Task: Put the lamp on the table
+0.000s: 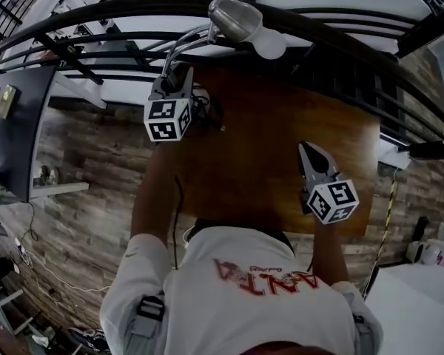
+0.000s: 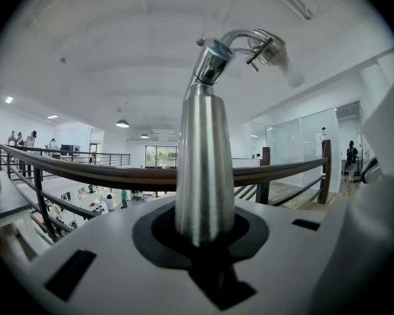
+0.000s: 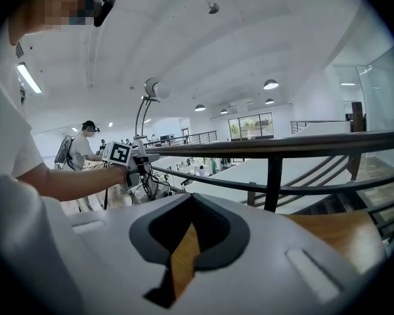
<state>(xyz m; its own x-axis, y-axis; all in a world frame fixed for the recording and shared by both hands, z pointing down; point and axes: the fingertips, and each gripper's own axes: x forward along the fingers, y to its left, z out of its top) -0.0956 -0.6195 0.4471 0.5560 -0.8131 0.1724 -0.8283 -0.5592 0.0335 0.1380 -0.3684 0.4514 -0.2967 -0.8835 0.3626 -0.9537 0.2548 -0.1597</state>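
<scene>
A silver lamp (image 1: pixel 237 18) with a bent neck and a white bulb is held up over the far left corner of the brown wooden table (image 1: pixel 266 154). My left gripper (image 1: pixel 176 74) is shut on its tapered metal stem (image 2: pixel 205 163), which stands upright between the jaws. In the right gripper view the lamp (image 3: pixel 146 104) rises at the left above the left gripper (image 3: pixel 132 159). My right gripper (image 1: pixel 308 150) hovers over the table's right side, its jaws drawn together to a thin slit with nothing between them (image 3: pixel 184 241).
A dark curved railing (image 1: pixel 133 9) runs along the far side of the table, with a drop to a lower floor behind it. A dark desk (image 1: pixel 15 132) stands at the left. A white unit (image 1: pixel 414 302) sits at the lower right. Cables (image 1: pixel 207 109) trail from the left gripper.
</scene>
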